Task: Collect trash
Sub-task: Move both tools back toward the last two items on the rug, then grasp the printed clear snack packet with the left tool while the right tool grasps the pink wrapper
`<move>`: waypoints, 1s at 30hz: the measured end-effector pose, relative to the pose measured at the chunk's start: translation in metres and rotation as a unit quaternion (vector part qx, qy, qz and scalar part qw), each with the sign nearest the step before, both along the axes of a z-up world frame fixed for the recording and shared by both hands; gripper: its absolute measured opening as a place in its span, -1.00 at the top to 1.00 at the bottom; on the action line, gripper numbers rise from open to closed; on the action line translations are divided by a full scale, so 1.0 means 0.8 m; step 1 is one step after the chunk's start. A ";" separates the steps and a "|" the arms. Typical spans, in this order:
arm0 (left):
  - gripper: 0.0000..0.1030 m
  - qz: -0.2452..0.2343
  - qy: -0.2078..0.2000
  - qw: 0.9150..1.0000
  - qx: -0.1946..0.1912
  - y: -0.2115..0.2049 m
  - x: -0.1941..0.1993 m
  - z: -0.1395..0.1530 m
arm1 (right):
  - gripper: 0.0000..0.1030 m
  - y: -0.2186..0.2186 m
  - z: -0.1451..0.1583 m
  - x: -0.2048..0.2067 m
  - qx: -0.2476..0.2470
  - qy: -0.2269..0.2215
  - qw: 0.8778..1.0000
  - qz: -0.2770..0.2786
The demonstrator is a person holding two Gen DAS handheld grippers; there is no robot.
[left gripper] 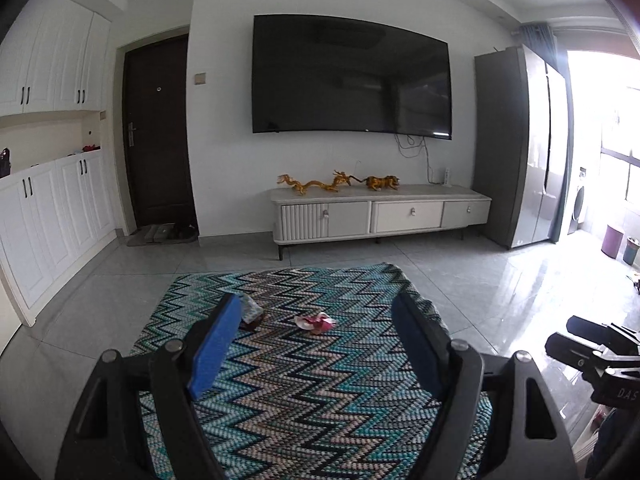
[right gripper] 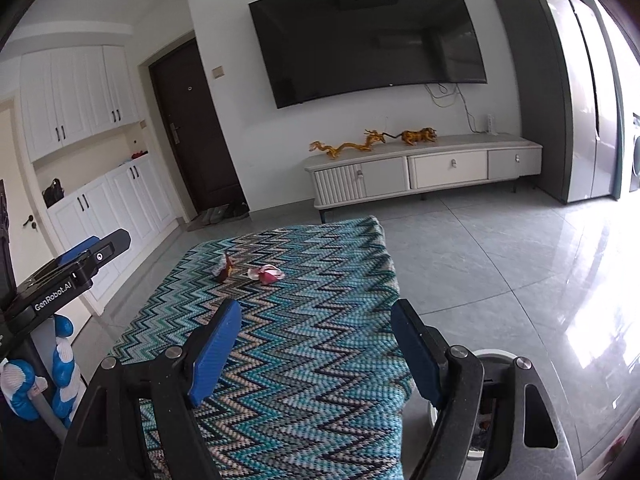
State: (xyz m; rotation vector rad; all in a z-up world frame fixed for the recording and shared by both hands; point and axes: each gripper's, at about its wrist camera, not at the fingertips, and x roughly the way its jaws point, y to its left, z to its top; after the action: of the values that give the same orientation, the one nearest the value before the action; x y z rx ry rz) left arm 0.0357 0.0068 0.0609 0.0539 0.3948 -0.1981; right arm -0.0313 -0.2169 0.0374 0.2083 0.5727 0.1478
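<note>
Two trash pieces lie on the rug (left gripper: 304,380): a wrapper (left gripper: 252,312) at 11 o'clock, a crumpled scrap (left gripper: 316,322) just right. The cabinet (left gripper: 380,216) stands beyond at 12 o'clock, the door (left gripper: 158,132) at 10.

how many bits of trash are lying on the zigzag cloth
2. A pink and white crumpled wrapper lies near the far end of the teal zigzag woven cloth; a brown and pale crumpled wrapper sits just left of it. The gripper fingers may hide more.
</note>
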 end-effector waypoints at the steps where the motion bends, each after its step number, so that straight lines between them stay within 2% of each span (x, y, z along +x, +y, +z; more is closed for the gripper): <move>1: -0.49 0.005 -0.002 1.000 -0.001 0.006 0.001 0.002 | -0.47 0.006 0.004 0.002 -0.001 -0.002 1.000 0.005; 11: -0.49 0.041 -0.011 0.999 0.012 0.054 0.037 0.019 | -0.47 0.055 0.034 0.040 -0.019 -0.022 0.998 0.053; 15: -0.49 0.047 0.001 0.999 0.013 0.069 0.077 0.024 | -0.47 0.067 0.043 0.067 -0.019 -0.026 0.997 0.072; 20: -0.49 0.054 0.031 0.998 -0.014 0.095 0.139 0.022 | -0.47 0.083 0.045 0.116 -0.027 -0.034 0.995 0.087; 24: -0.49 0.055 0.064 0.996 -0.029 0.111 0.189 -0.004 | -0.48 0.095 0.021 0.160 -0.027 -0.021 0.994 0.104; 30: -0.49 0.050 0.147 0.986 -0.063 0.116 0.281 -0.084 | -0.53 0.116 -0.062 0.243 -0.017 0.032 0.992 0.124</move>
State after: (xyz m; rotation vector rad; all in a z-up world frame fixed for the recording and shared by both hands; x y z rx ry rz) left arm 0.2603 0.0993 -0.0065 -0.1205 0.6768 -0.1313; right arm 0.1631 -0.1242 -0.0119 0.1074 0.6644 0.3733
